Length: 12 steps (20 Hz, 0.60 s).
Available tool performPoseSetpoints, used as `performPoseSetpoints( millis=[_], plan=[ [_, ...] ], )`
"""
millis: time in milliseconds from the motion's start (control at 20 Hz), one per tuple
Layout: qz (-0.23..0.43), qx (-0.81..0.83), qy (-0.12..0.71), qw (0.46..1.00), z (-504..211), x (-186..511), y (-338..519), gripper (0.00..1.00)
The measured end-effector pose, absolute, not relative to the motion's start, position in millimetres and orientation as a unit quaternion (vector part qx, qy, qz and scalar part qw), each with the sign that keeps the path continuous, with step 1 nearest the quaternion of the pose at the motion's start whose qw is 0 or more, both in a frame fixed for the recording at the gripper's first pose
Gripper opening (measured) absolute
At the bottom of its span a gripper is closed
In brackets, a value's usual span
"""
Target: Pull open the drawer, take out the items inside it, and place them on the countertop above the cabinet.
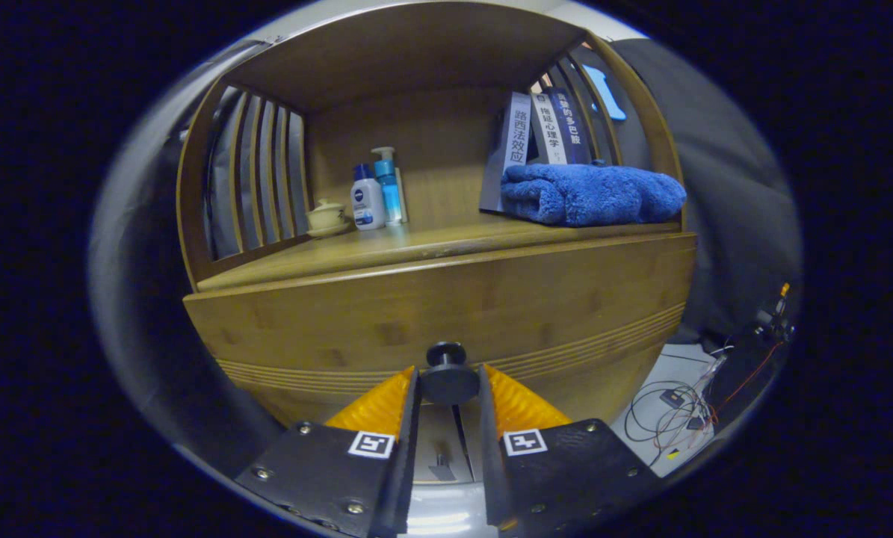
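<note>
drawer (446,314): wooden front with grooved lines along its lower part, closed or very nearly so, set directly under the counter (386,250) of a bamboo cabinet. contents hidden.

knob (447,373): dark, round, at the middle of the drawer front, sitting between the two fingers of the claw (448,382). the fingers stood close on either side of it, seemingly pinching it, though actual pressing contact could not be confirmed.

risks, as judged: a shallow hold on a small round knob could slip off once the pull began; an off-axis pull could jam the drawer in its runners.

counter stock: a small lidded cup (327,217), two bottles (377,196) at the back left, a folded blue towel (592,194) on the right, books (547,131) leaning behind it. free space lay in the middle front for the items.

room: slatted cabinet sides, dark cloth walls, loose cables (678,407) on the floor to the right.
</note>
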State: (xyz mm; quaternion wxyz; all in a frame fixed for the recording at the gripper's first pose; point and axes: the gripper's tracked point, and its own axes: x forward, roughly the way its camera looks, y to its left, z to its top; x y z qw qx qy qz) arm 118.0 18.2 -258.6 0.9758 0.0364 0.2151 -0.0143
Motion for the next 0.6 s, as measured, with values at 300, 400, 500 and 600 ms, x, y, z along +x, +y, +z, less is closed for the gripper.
performPoseSetpoints(
  millis=[300, 400, 500, 600],
  plan=[
    [0.009, 0.085, 0.188, 0.978, -259.5, 85.1, 22.2, 0.01],
    [-0.003, 0.069, 0.183, 0.981, -254.6, 82.0, 15.7, 0.01],
    [-0.007, 0.058, 0.184, 0.981, -250.0, 79.7, 12.7, 0.01],
    [-0.011, 0.050, 0.183, 0.982, -245.8, 79.4, 9.8, 0.01]
  ],
)
